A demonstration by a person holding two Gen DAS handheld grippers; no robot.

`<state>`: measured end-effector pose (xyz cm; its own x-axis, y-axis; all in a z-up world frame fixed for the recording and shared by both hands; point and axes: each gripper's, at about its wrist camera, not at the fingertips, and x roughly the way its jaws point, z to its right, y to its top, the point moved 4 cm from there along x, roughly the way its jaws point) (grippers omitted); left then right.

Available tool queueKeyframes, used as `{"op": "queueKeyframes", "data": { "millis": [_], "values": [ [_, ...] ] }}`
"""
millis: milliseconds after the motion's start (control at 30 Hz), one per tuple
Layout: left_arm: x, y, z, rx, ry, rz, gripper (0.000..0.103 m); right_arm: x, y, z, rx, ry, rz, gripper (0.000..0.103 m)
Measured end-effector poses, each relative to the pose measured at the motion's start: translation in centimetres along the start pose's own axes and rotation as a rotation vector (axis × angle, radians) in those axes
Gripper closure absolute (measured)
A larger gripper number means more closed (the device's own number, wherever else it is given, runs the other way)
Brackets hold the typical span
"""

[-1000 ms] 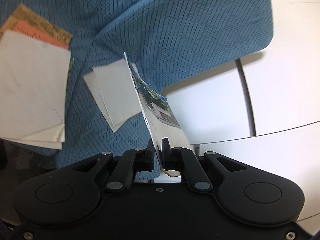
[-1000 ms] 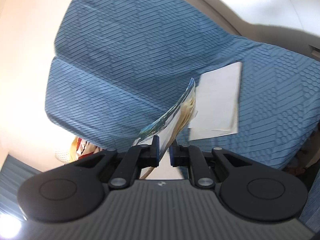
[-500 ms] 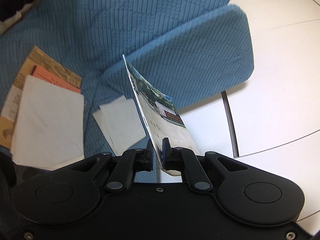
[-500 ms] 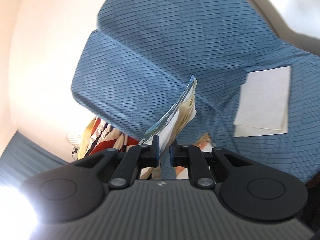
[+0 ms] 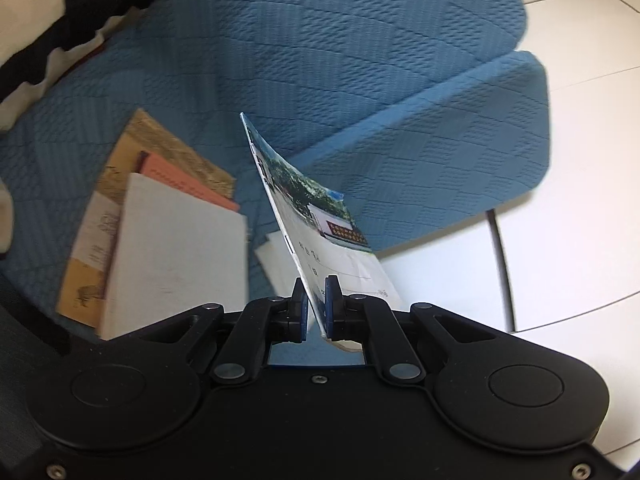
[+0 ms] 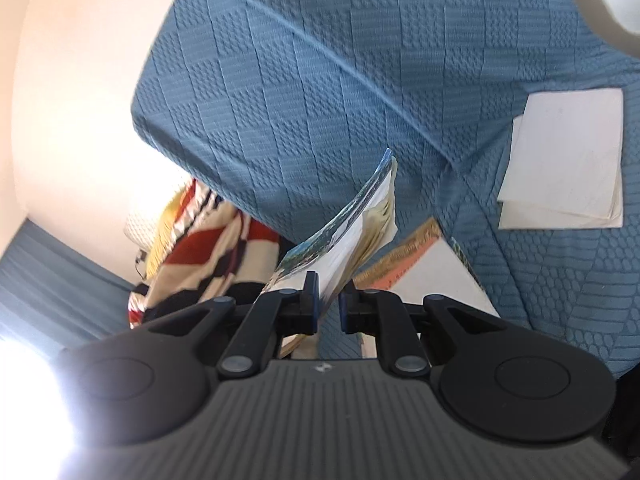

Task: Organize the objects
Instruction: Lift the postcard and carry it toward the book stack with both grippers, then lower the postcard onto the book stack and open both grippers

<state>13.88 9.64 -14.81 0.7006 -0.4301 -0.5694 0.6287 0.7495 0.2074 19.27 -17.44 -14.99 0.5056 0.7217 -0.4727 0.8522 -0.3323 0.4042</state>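
At centre frame in each wrist view, the left gripper [image 5: 316, 306] and right gripper [image 6: 328, 306] pinch one photo booklet [image 5: 316, 216], raised above the blue cushion [image 5: 360, 80]. Books [image 5: 160, 232] sit stacked lower left; the booklet and loose white papers [image 6: 564, 160] likely remain.

Blue quilted sofa [image 5: 360, 60], white tiled floor [image 5: 580, 160], pale wall [image 6: 72, 80], striped blanket [image 6: 192, 240]

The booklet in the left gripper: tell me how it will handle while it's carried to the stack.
The booklet is probably floppy: pinched at one edge by the left gripper, it bows along its free length. It looks thin and light. Its cover looks glossy, so it might slip if swung fast.
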Motion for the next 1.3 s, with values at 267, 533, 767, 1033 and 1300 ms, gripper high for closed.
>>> {"op": "queueKeyframes", "data": {
  "millis": [267,533,767,1033,1300],
  "values": [
    [2.0,-0.5,-4.9,-0.011,0.069,-0.017,0.096,3.6,-2.8,1.4,-0.078,-0.062,-0.068,0.090],
    [3.5,-1.9,-7.4,0.004,0.156,-0.018,0.095,5.6,-5.3,2.5,-0.195,-0.128,-0.111,0.090],
    [4.5,-3.0,-8.6,0.012,0.206,-0.041,0.095,6.5,-6.8,3.3,-0.240,-0.185,-0.136,0.090],
    [4.9,-3.8,-8.9,0.038,0.260,-0.069,0.082,7.2,-7.8,4.6,-0.238,-0.259,-0.217,0.082],
    [3.6,-4.3,-7.7,0.077,0.294,-0.066,0.058,6.0,-8.2,5.1,-0.223,-0.295,-0.243,0.043]
  ]
}}
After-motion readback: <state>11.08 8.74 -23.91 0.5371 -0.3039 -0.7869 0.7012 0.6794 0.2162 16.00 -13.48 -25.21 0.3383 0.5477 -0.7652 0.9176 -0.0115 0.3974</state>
